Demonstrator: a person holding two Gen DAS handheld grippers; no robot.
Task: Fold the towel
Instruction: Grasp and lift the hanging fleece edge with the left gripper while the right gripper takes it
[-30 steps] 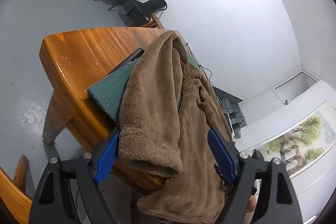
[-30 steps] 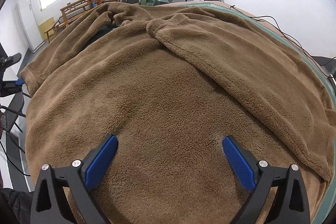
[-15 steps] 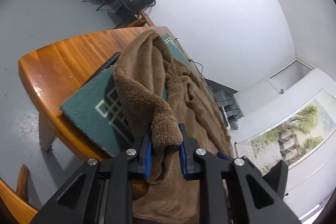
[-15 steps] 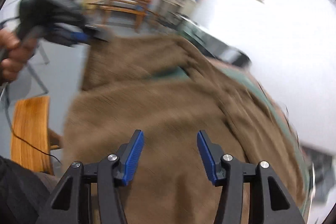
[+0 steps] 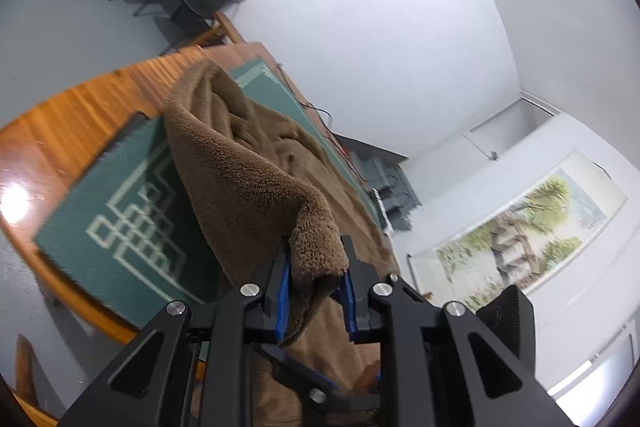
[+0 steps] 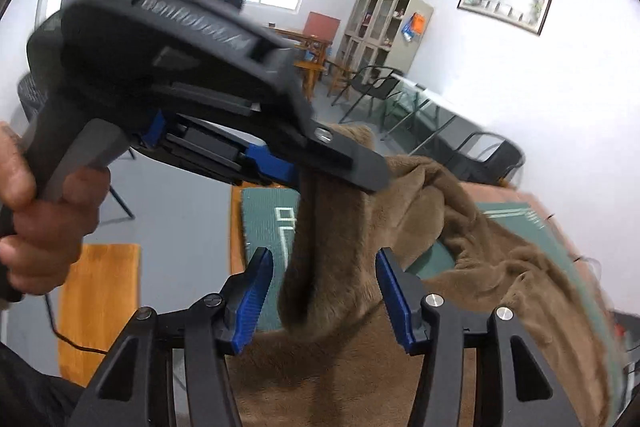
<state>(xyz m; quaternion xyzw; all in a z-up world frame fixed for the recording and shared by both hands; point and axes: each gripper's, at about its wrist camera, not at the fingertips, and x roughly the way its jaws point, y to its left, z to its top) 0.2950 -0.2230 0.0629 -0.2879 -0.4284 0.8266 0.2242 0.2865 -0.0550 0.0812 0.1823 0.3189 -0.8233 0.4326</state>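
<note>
since one second ago both pairs of fingers have narrowed: the left gripper (image 5: 314,293), then spread either side of the brown towel (image 5: 256,187), now pinches a bunched corner of it, and the right gripper (image 6: 324,301), then spread wide over flat cloth, now stands half closed with a hanging fold between its fingers. left wrist view: towel corner clamped between the blue pads (image 5: 282,301), a rounded lump of pile rising just above the fingertips; beyond the fingertips the cloth runs in a raised ridge across the green mat (image 5: 132,223), which lies on the wooden table (image 5: 60,123). below the left fingers more towel hangs. right wrist view: left gripper (image 6: 344,163) seen from the side, above and ahead of the right fingertips, gripped by a hand (image 6: 44,223) at the far left; a strip of towel (image 6: 332,239) drops from its tip into the gap between the right pads (image 6: 256,295). whether those pads press on the cloth cannot be told; the towel nears the right-hand pad, and a gap shows at the left-hand one. to the right of the fingers the remaining towel drapes over the mat (image 6: 264,227).
</note>
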